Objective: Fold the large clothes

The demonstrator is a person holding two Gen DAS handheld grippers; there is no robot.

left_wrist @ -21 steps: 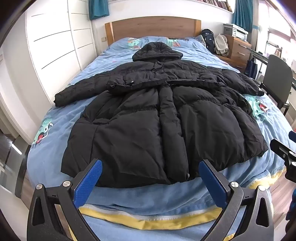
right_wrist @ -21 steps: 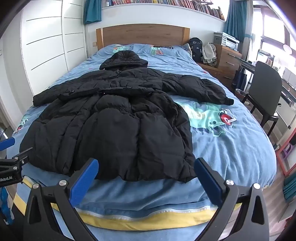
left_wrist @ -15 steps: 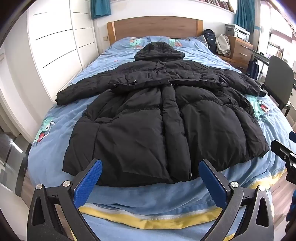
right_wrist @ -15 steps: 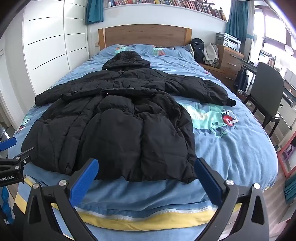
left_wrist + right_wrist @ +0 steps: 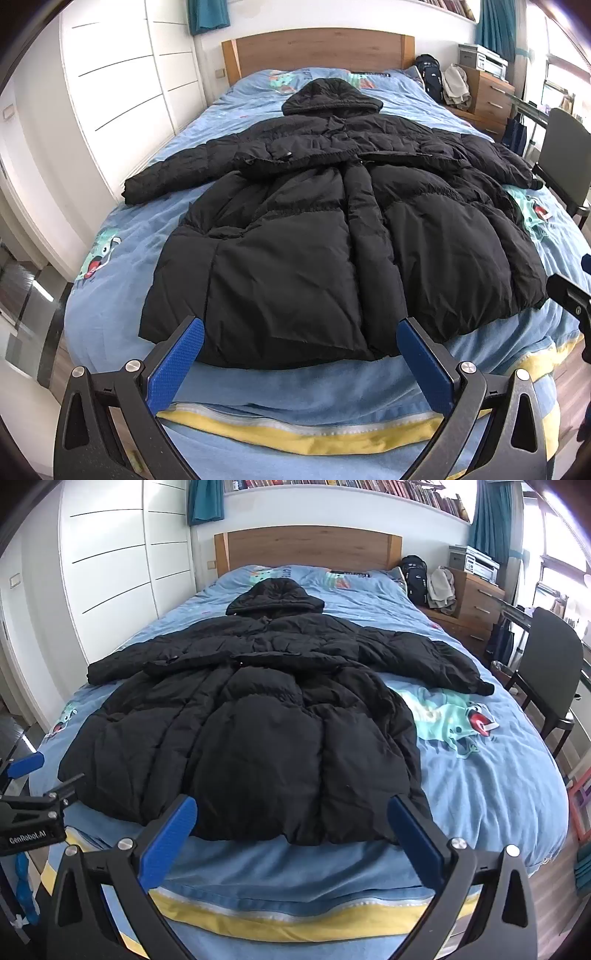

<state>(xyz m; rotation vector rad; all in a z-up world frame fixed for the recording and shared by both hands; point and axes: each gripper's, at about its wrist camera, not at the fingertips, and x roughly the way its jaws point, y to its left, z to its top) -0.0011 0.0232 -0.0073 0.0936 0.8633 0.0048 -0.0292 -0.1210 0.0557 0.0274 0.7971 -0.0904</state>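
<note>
Black puffer coat lies flat on the blue bed, long axis running straight away from the tongs: hem nearest, hood toward the headboard. Left gripper faces the hem's left half, right gripper its right half; which sits closer is hard to judge through the fisheye. Both tilt downward toward the hem, jaws spread fully, holding nothing, apparently not touching fabric

Both wrist views sit at the foot of the bed, angled down toward the headboard, close above the coat hem; left view nearer the wardrobe side, right nearer the chair; both share coat and headboard
</note>
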